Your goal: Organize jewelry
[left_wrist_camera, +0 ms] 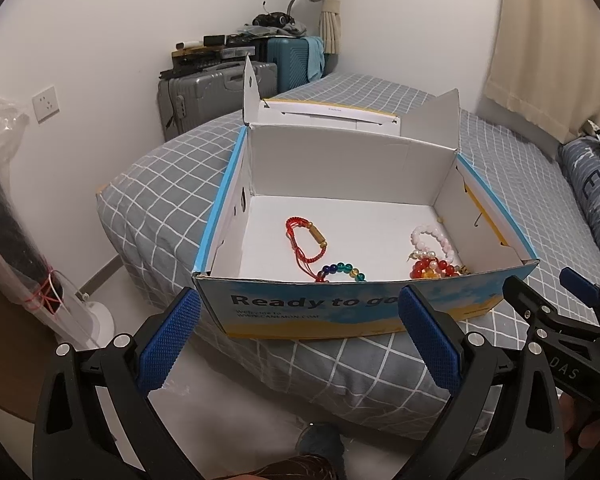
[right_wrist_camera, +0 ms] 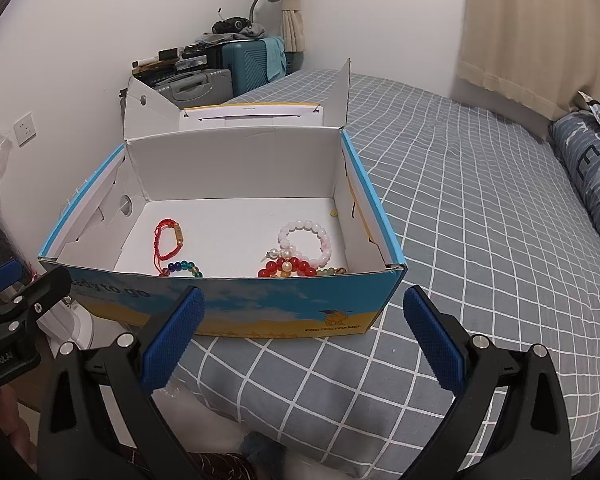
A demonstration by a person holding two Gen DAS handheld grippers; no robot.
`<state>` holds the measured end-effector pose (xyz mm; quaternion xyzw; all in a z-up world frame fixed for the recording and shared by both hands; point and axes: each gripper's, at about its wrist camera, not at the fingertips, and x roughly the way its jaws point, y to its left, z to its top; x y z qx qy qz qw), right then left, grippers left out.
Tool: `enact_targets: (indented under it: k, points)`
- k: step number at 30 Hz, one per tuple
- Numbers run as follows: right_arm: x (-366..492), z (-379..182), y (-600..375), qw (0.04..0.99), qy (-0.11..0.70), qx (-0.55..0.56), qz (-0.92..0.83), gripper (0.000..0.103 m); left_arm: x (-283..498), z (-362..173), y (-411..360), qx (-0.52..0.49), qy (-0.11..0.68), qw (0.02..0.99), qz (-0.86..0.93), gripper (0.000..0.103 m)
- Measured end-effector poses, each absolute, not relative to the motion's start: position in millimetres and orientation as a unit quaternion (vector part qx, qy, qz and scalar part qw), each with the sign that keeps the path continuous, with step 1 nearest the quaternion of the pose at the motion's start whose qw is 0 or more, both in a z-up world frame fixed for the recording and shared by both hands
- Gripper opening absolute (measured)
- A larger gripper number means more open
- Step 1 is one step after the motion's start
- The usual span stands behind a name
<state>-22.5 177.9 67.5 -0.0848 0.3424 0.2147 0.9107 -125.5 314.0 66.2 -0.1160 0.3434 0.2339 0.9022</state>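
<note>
An open blue-and-yellow cardboard box [left_wrist_camera: 300, 312] [right_wrist_camera: 260, 308] sits on the bed's near corner. Inside lie a red cord bracelet [left_wrist_camera: 306, 240] [right_wrist_camera: 168, 240], a multicolour bead bracelet [left_wrist_camera: 342, 271] [right_wrist_camera: 184, 269], a pink bead bracelet [left_wrist_camera: 432, 240] [right_wrist_camera: 306, 236] and a red-and-orange bead bracelet [left_wrist_camera: 432, 268] [right_wrist_camera: 288, 267]. My left gripper [left_wrist_camera: 300, 340] is open and empty, just short of the box's front wall. My right gripper [right_wrist_camera: 304, 340] is open and empty, also in front of the box. The right gripper also shows at the right edge of the left wrist view [left_wrist_camera: 548, 296], apart from the box.
The bed [right_wrist_camera: 460, 220] has a grey checked cover. A blue pillow [right_wrist_camera: 584, 168] lies at its far right. Suitcases [left_wrist_camera: 216, 88] and clutter stand by the wall behind. A white fan base [left_wrist_camera: 92, 320] stands on the floor at left. The box's lid flaps [left_wrist_camera: 252, 84] stand up at the back.
</note>
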Motion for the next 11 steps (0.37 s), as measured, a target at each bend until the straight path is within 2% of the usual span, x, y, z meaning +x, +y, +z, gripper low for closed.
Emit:
enact_targets:
  k: [11]
  points:
    - [-22.8,68.3,179.7,0.911,0.343,-0.085,0.214,0.096,-125.4,66.3,310.6,-0.115,0.344,0.904,0.226,0.097]
